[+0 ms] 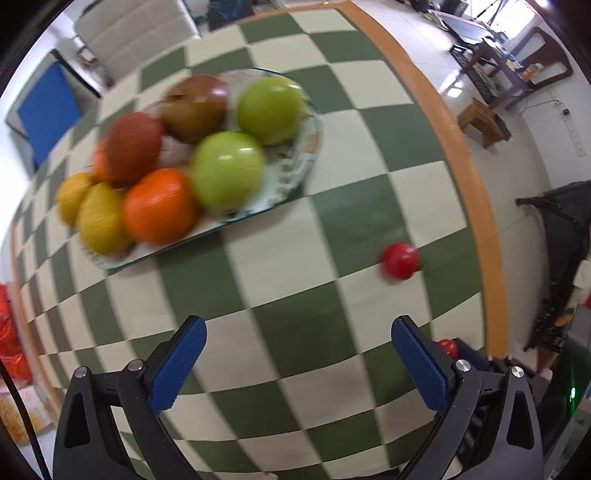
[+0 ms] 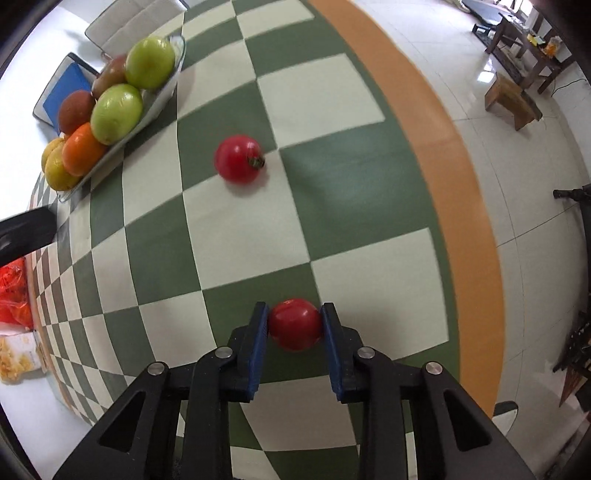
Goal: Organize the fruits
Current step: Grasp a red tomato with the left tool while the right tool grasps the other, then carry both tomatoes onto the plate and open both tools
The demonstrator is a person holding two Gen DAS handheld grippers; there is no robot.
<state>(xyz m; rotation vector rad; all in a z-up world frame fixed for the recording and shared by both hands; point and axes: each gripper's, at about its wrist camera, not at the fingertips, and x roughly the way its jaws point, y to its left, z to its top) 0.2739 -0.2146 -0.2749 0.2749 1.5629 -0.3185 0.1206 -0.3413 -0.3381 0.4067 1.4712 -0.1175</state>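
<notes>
A glass plate (image 1: 306,155) on the checkered table holds two green apples (image 1: 227,170), an orange (image 1: 159,206), yellow lemons (image 1: 99,218) and brownish-red fruits (image 1: 135,146). It also shows in the right wrist view (image 2: 173,79) at the far left. My left gripper (image 1: 295,334) is open and empty above the table, short of the plate. A small red tomato (image 1: 400,260) lies on the table to its right; the right wrist view shows it too (image 2: 238,158). My right gripper (image 2: 295,317) is shut on a second red tomato (image 2: 295,325).
The table's orange edge (image 1: 476,192) runs along the right, with tiled floor beyond. A red bag (image 2: 14,291) and a snack packet (image 2: 18,356) lie at the left. A chair (image 1: 133,33) and a blue pad (image 1: 48,107) are at the far side.
</notes>
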